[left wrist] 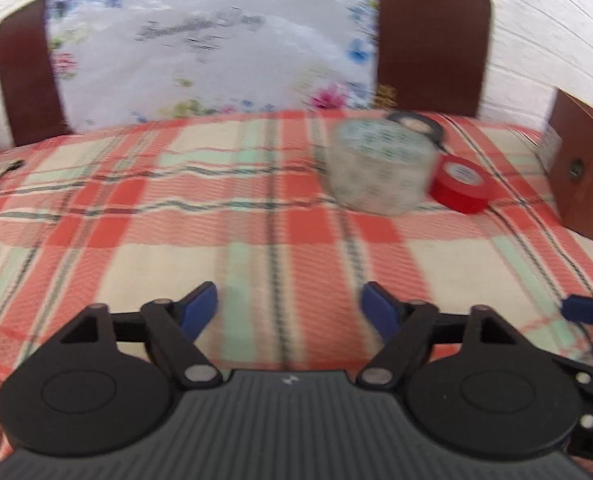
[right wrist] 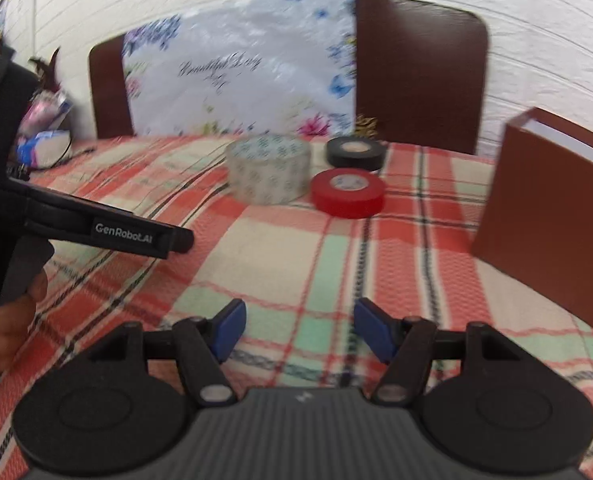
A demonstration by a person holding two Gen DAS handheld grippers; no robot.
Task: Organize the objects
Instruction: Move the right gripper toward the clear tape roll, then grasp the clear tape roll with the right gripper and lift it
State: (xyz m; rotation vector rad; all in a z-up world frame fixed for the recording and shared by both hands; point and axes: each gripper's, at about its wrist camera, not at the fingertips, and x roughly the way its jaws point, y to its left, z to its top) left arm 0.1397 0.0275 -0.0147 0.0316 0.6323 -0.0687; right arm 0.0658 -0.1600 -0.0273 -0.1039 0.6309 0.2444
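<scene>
Three tape rolls lie on the plaid cloth: a wide clear roll [left wrist: 380, 168] [right wrist: 269, 174], a red roll [left wrist: 465, 186] [right wrist: 348, 192] to its right, and a black roll [left wrist: 416, 123] [right wrist: 355, 153] behind them. A brown box [right wrist: 552, 220] [left wrist: 584, 184] stands at the right. My left gripper [left wrist: 290, 312] is open and empty, well short of the rolls; its body also shows in the right wrist view [right wrist: 96, 232]. My right gripper [right wrist: 300, 330] is open and empty, near the cloth, in front of the rolls.
A brown headboard [right wrist: 420, 72] draped with a floral sheet [right wrist: 240, 76] stands behind the cloth, against a white wall. Clutter and bags [right wrist: 44, 140] lie at the far left. The right gripper's blue finger [left wrist: 588, 310] shows at the left wrist view's right edge.
</scene>
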